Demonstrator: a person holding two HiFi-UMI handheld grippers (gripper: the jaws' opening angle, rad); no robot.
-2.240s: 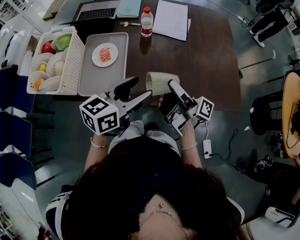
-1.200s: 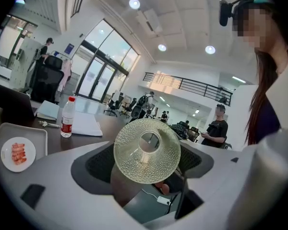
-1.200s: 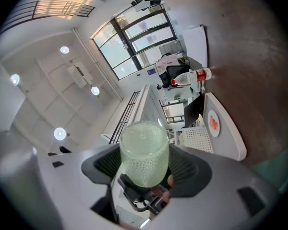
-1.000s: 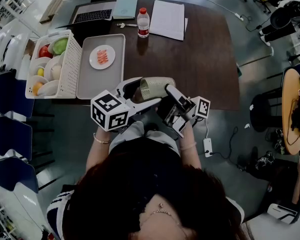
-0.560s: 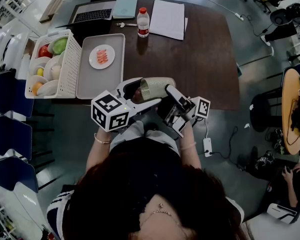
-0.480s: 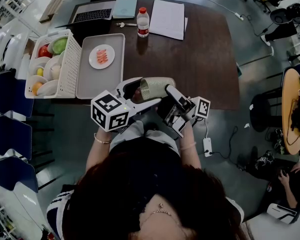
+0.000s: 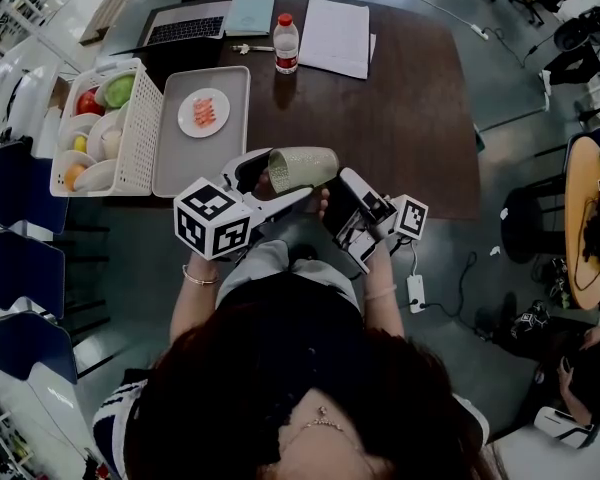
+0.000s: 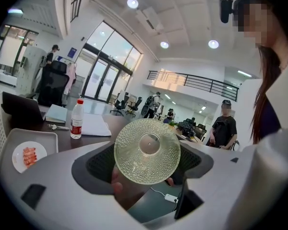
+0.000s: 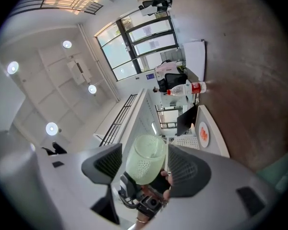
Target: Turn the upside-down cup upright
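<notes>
Well to the left of my left gripper [image 8: 147, 163], and ahead of it, a white basket [image 7: 148, 118] with fruit and pale bowls sits at the left edge of the dark table [image 7: 400, 118]. A grey tray [image 7: 195, 158] lies just beside the basket's right wall, and a small plate [image 7: 187, 120] of pink food rests on the tray's far half.

My left gripper is clamped on the cup [image 7: 305, 168]. Its two pads press the cup's sides, and one round end of the cup faces straight back at this gripper's camera. The cup lies on its side in the air above the table's near edge, its length running rightward from my left jaws.

Far ahead of it a water bottle [image 7: 286, 45] stands upright, with white paper [image 7: 338, 38] just to its right.

To the cup's right, my right gripper [image 9: 145, 167] has its jaws spread apart. The cup shows ahead of them, with their tips just beside the cup's right end; I cannot tell whether they touch it.
</notes>
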